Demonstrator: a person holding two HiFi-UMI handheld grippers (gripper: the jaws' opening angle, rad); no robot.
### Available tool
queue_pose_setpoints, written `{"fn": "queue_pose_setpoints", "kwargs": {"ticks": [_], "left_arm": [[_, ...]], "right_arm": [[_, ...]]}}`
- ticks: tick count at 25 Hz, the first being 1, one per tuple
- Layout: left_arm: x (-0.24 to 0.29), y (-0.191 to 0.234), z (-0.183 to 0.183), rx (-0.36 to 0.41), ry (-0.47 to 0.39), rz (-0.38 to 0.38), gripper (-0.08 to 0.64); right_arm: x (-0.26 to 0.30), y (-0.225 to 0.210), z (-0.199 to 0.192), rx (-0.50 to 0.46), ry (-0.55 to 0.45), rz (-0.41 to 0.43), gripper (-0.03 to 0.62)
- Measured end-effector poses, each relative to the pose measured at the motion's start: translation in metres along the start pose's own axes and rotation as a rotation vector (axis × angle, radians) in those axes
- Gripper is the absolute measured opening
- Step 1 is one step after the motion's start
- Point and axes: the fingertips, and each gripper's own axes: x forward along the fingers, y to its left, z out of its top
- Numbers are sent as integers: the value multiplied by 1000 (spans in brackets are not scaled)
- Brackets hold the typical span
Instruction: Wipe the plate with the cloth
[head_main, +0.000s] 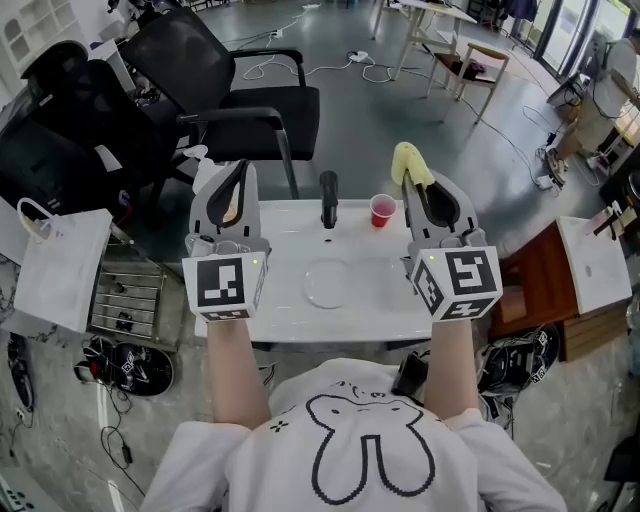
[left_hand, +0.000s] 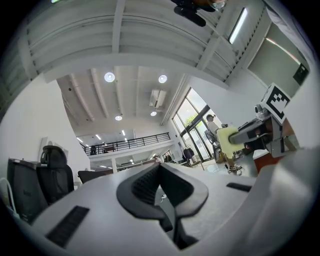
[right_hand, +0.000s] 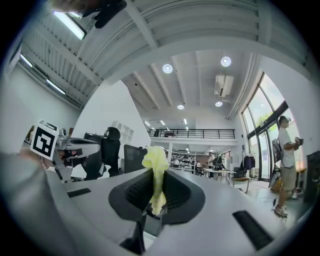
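Note:
A clear glass plate (head_main: 328, 283) lies on the white table (head_main: 290, 320), below and between my two raised grippers. My right gripper (head_main: 409, 180) is shut on a yellow cloth (head_main: 410, 160), whose bunched end pokes out past the fingertips. In the right gripper view the yellow cloth (right_hand: 156, 172) is pinched between the closed jaws of the right gripper (right_hand: 155, 195). My left gripper (head_main: 239, 170) is held up over the table's left side. In its own view the left gripper (left_hand: 160, 167) is shut with nothing in it. Both point roughly level, above the plate.
A red cup (head_main: 382, 210) and an upright black object (head_main: 328, 198) stand at the table's far edge. A black office chair (head_main: 240, 100) sits beyond the table. A white bag (head_main: 62, 270) hangs at the left, and a wooden cabinet (head_main: 530, 285) stands at the right.

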Motion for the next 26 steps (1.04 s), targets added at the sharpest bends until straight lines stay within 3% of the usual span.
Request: {"fn": "queue_pose_setpoints", "kwargs": {"ticks": [8,26], "left_arm": [[-6,0,14,31,-24,11,9],[-10,3,14,-7,-26,-5,9]], "right_arm": [[-6,0,7,-33,-10,-4,51],[-13,8,11,-74,-32,-8,51]]}}
